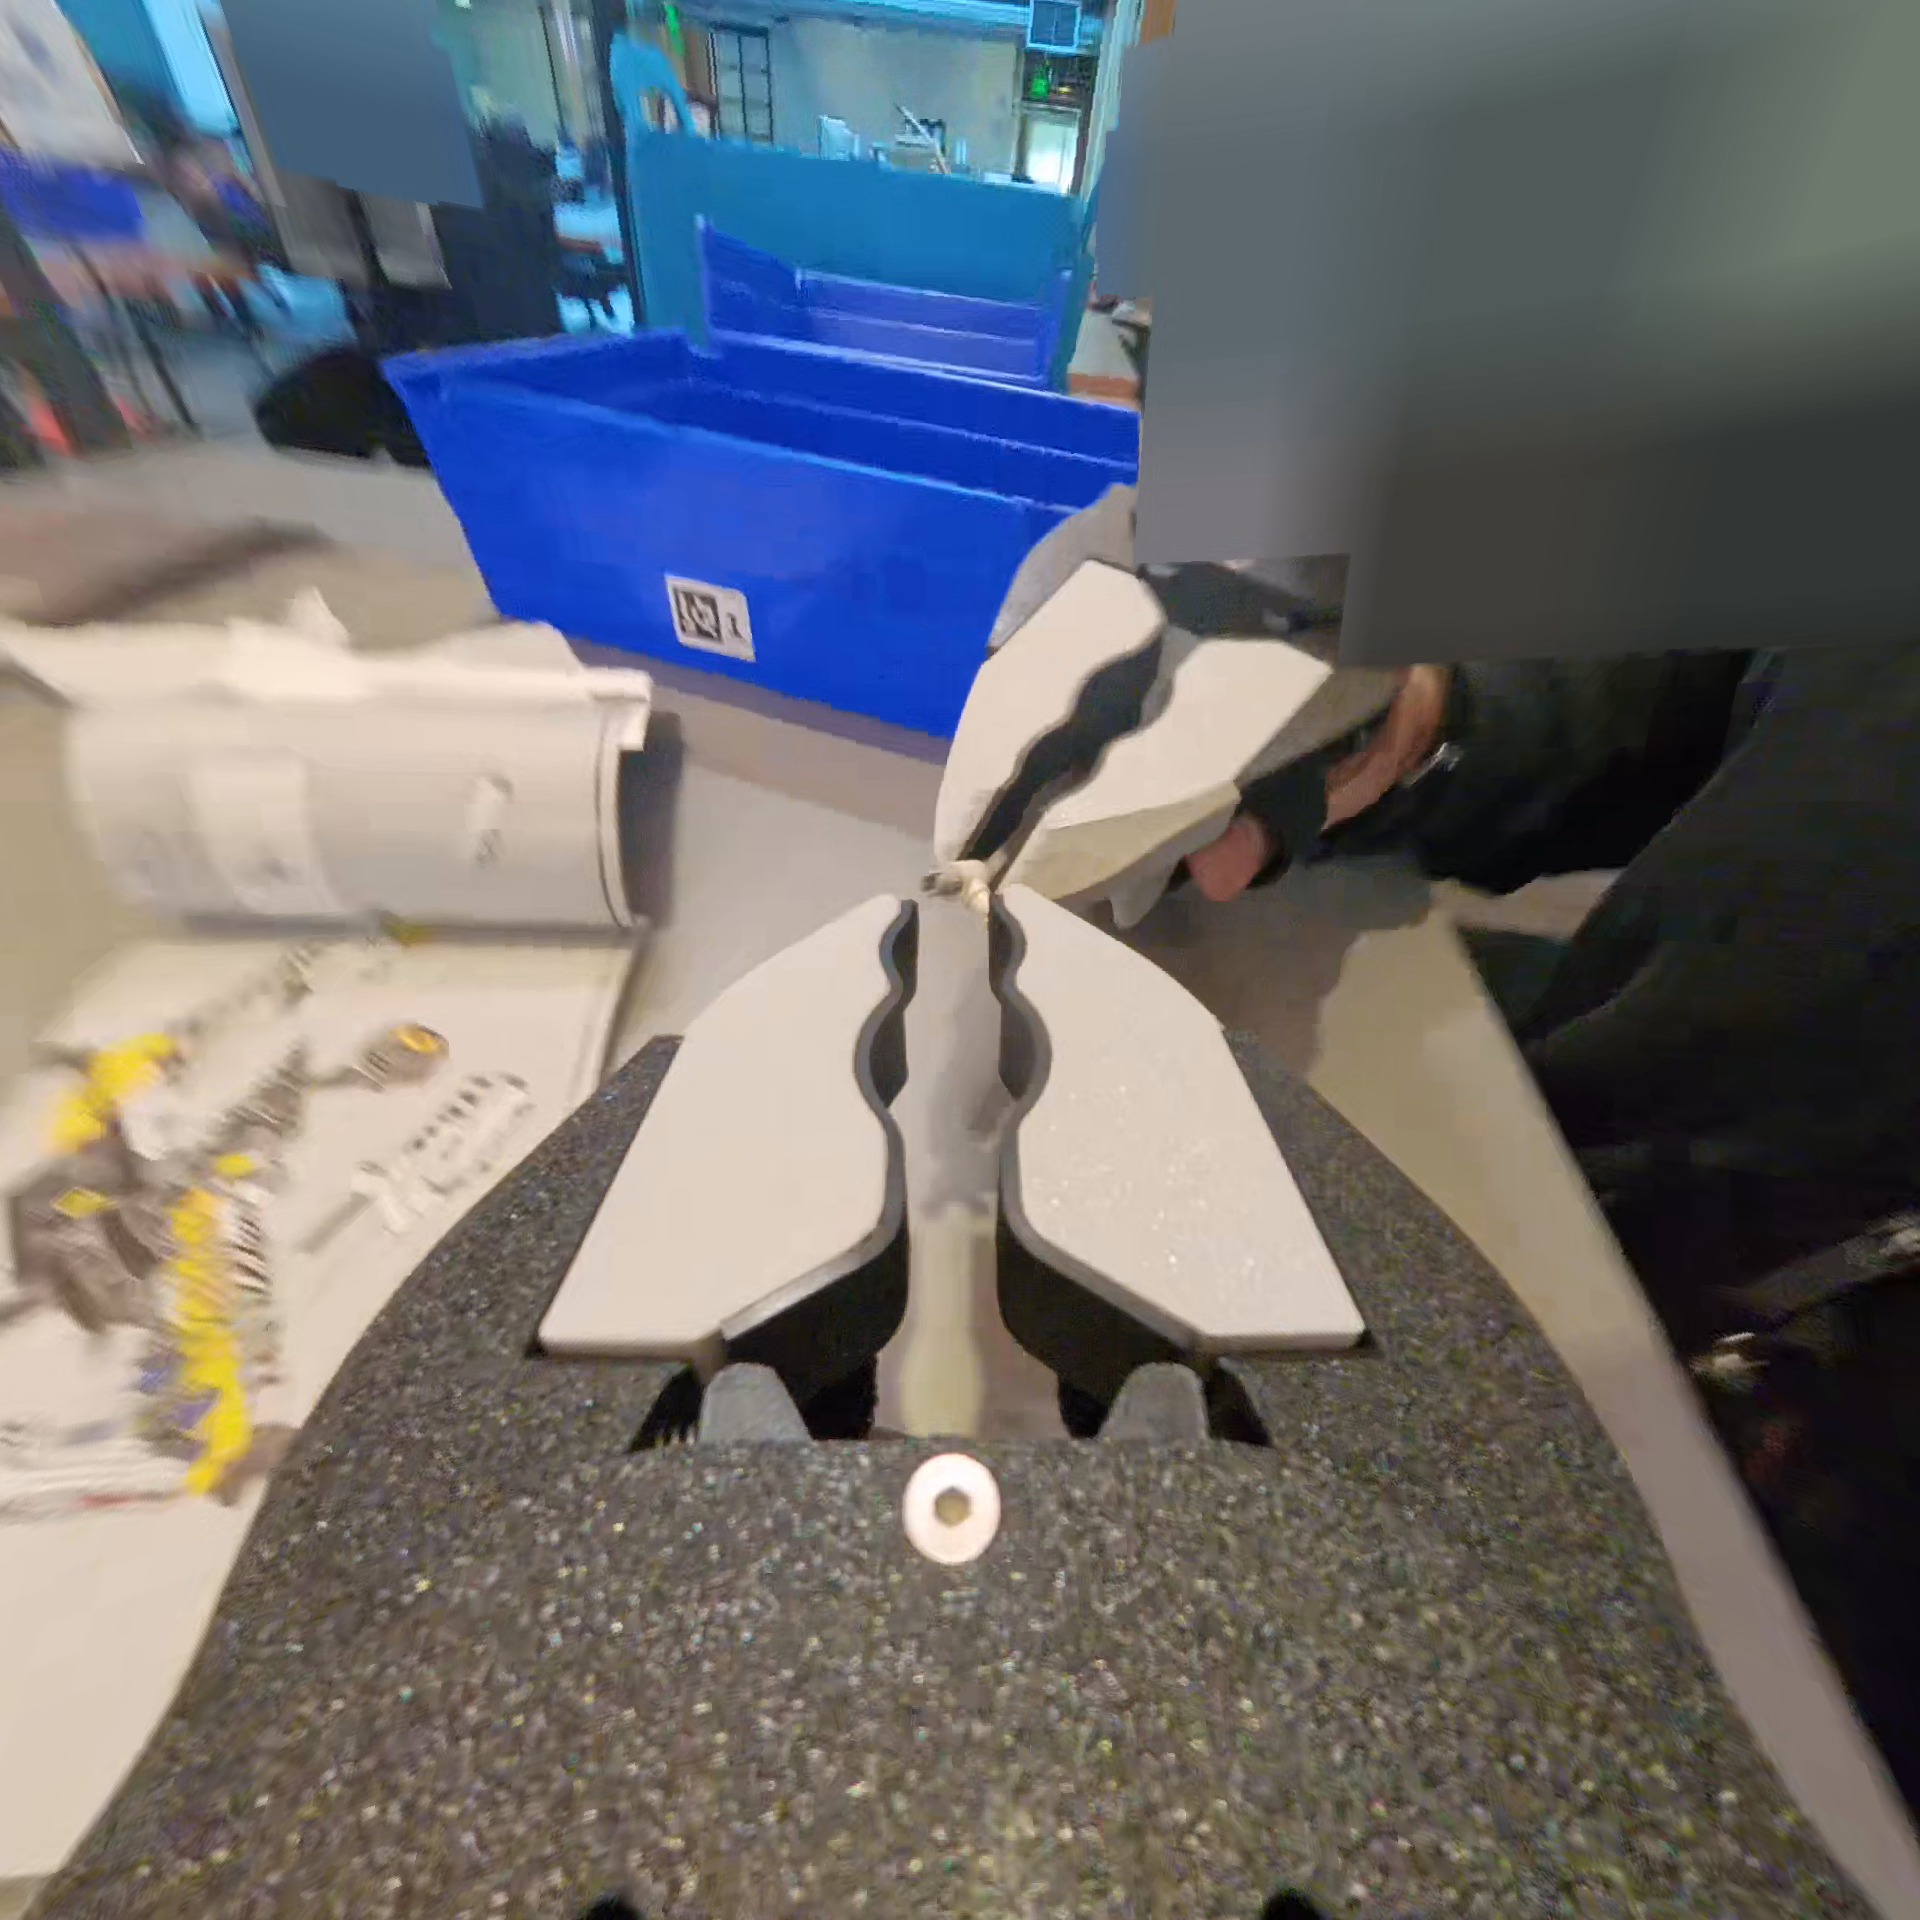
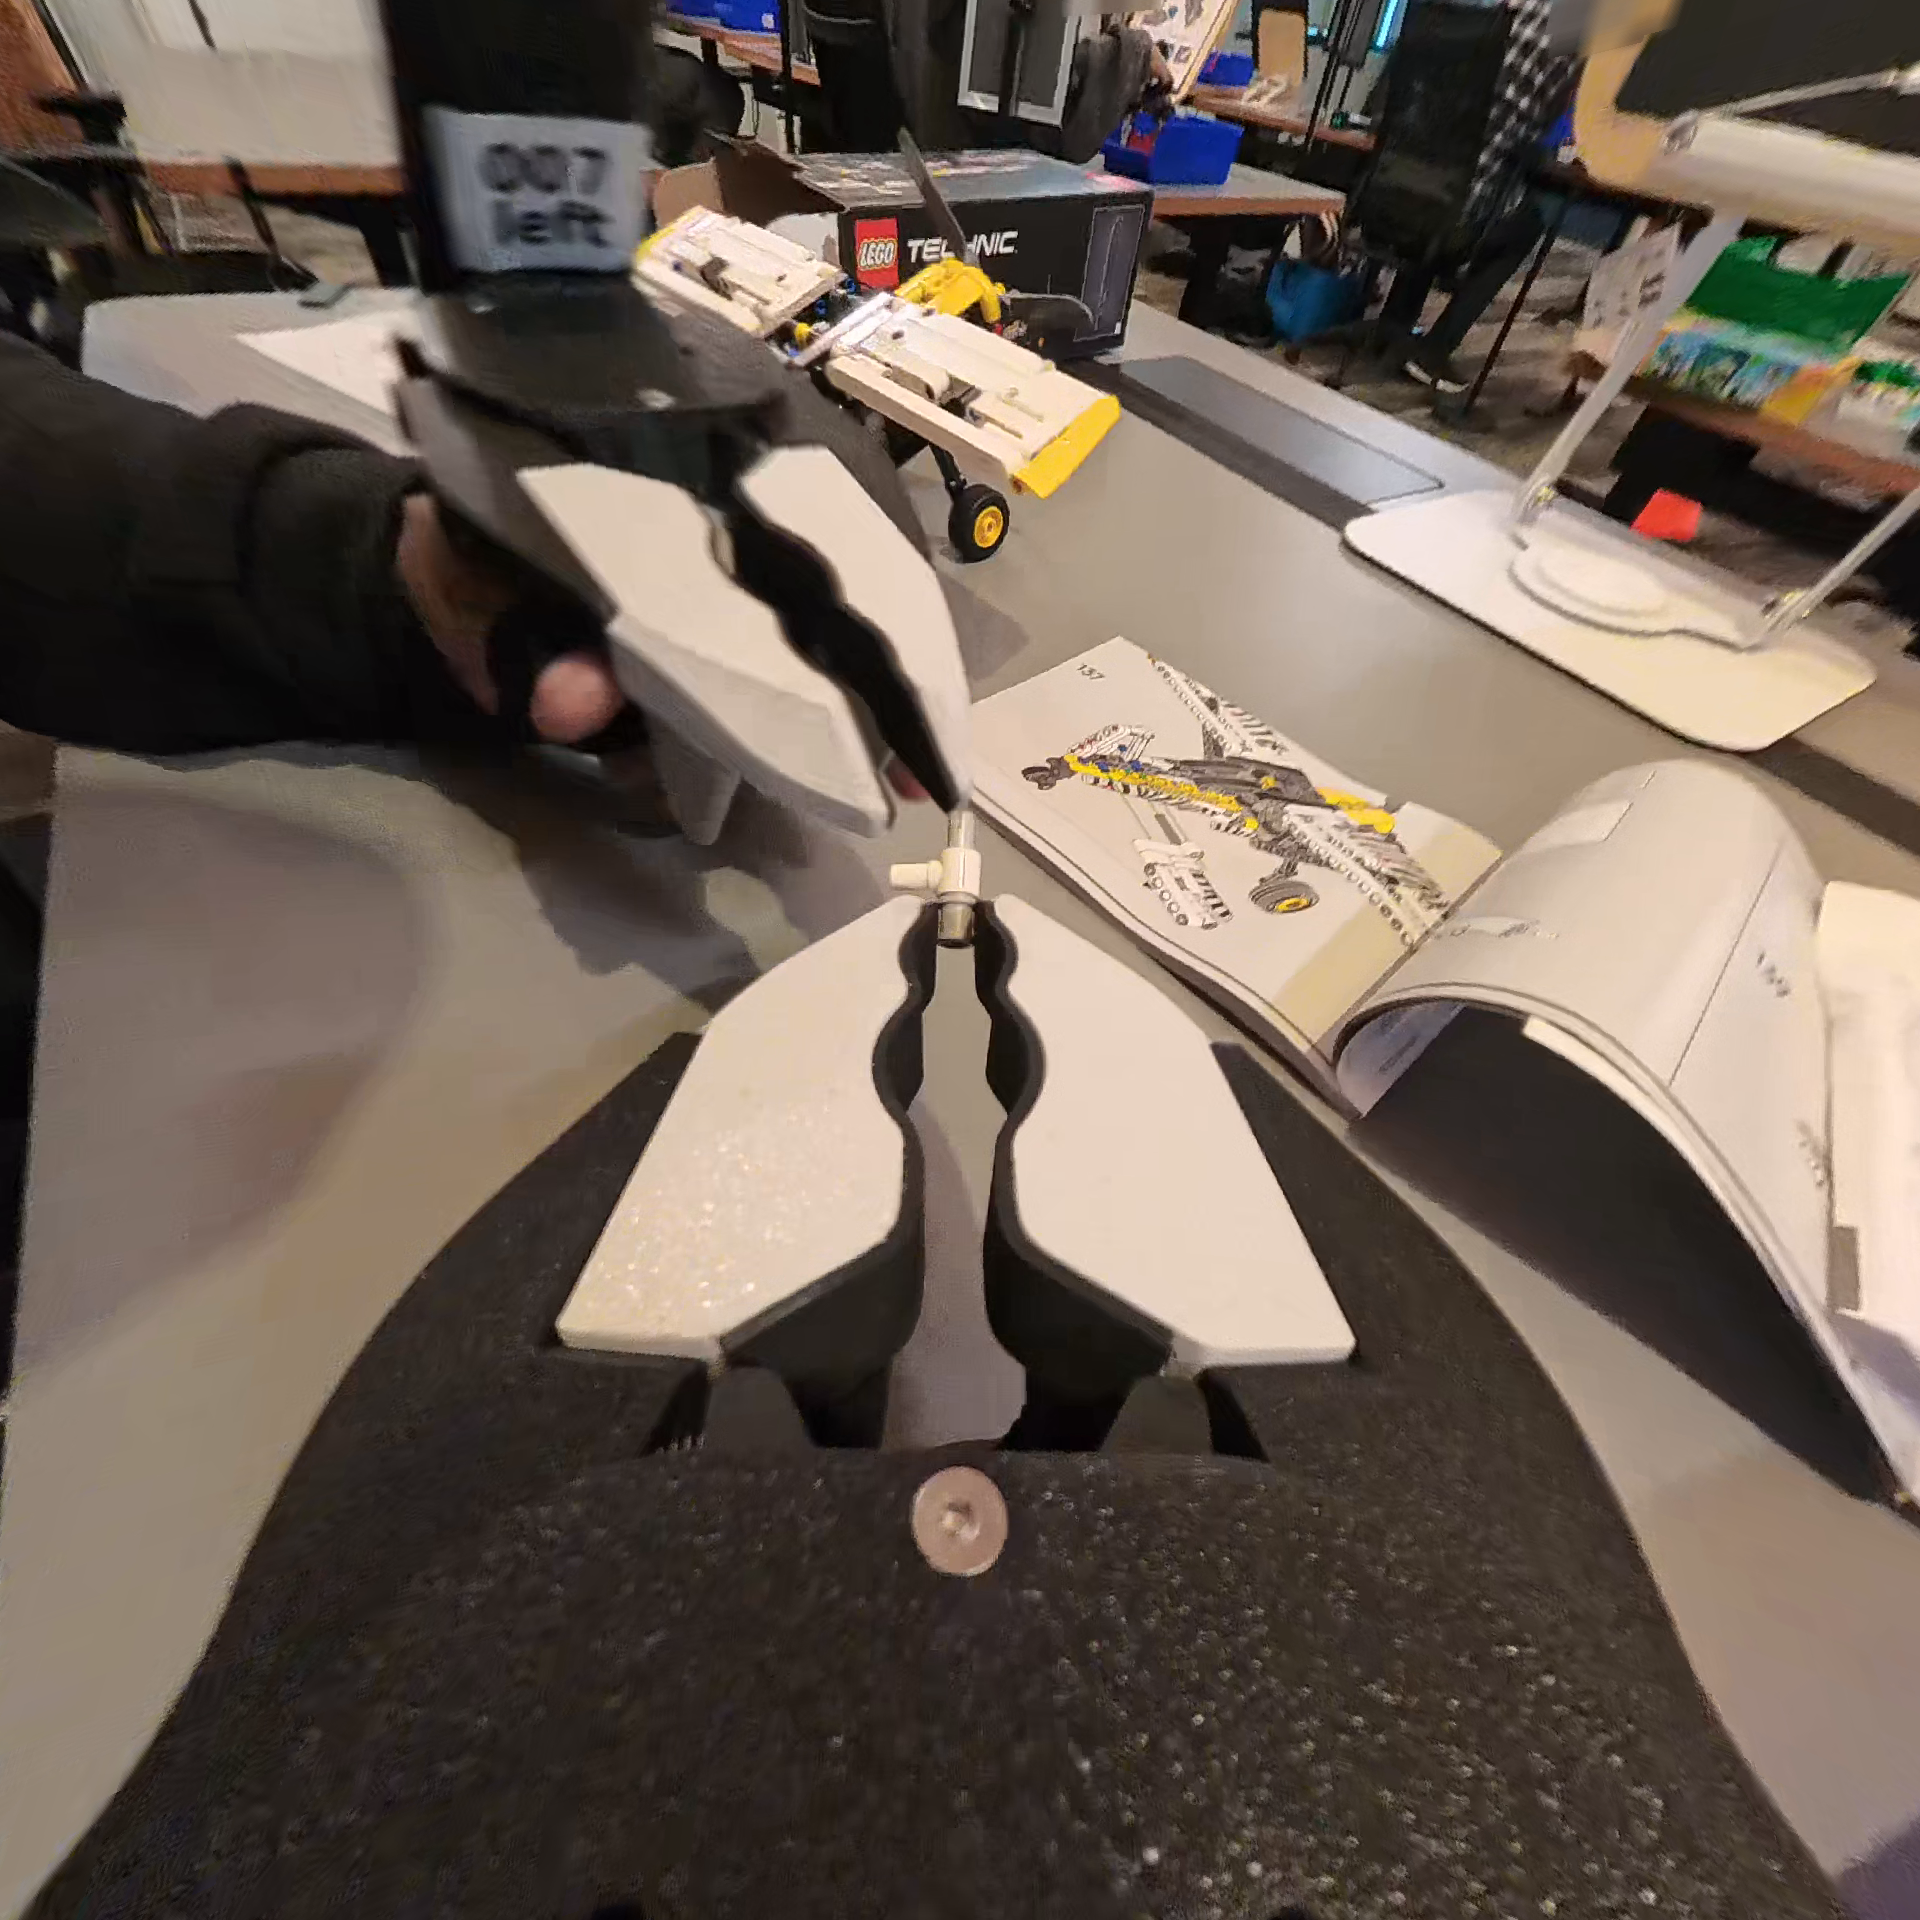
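Grey axle (image 2: 954,920) with white connector (image 2: 940,871) pinched in my right gripper (image 2: 954,914) fingers; left gripper (image 1: 951,914) fingers parted, empty. Shallow tip hold: I judge slip risk.

Even, bright indoor light from overhead; soft diffuse shadows on the grey table (image 2: 1247,582), faint sheen, no harsh glare. Strong wide-angle bowing at the edges of both views. Left wrist view: motion blur smears the open booklet (image 1: 208,1195) and background; right wrist view sharper centrally, blurred at left.
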A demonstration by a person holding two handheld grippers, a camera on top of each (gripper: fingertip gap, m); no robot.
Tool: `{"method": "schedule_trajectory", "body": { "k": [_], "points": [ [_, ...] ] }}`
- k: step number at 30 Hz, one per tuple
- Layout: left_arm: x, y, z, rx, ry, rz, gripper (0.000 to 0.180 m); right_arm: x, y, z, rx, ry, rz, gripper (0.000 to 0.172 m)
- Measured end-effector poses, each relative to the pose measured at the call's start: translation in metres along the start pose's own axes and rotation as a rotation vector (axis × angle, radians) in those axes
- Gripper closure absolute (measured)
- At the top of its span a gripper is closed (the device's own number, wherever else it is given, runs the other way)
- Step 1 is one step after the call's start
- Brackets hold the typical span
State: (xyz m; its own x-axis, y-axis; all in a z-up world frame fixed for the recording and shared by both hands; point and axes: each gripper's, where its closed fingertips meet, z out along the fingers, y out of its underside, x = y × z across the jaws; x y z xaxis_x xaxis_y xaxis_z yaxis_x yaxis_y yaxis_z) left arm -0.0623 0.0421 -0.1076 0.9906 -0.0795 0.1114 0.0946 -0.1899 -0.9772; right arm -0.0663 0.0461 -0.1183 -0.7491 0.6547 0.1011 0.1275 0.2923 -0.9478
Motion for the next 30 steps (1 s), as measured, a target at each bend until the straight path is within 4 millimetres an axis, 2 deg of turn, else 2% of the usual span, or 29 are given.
{"method": "schedule_trajectory", "body": {
  "k": [3,9,12,22,30],
  "points": [
    [-0.001,0.006,0.000,-0.011,0.069,-0.168,0.165,-0.004,-0.001,0.003,-0.011,0.016,-0.100,0.165],
    [0.006,0.009,0.002,-0.045,0.134,-0.261,0.164,-0.012,0.001,0.009,-0.058,0.055,-0.309,0.165],
    [0.007,0.011,0.003,-0.067,0.146,-0.305,0.171,-0.011,0.001,0.010,-0.075,0.079,-0.379,0.165],
    [0.013,0.008,-0.004,-0.033,0.217,-0.321,0.173,-0.018,-0.006,0.006,-0.022,0.057,-0.528,0.166],
    [0.021,0.010,-0.006,-0.062,0.286,-0.317,0.173,-0.026,-0.004,0.000,0.047,-0.016,-0.533,0.166]
  ]
}}
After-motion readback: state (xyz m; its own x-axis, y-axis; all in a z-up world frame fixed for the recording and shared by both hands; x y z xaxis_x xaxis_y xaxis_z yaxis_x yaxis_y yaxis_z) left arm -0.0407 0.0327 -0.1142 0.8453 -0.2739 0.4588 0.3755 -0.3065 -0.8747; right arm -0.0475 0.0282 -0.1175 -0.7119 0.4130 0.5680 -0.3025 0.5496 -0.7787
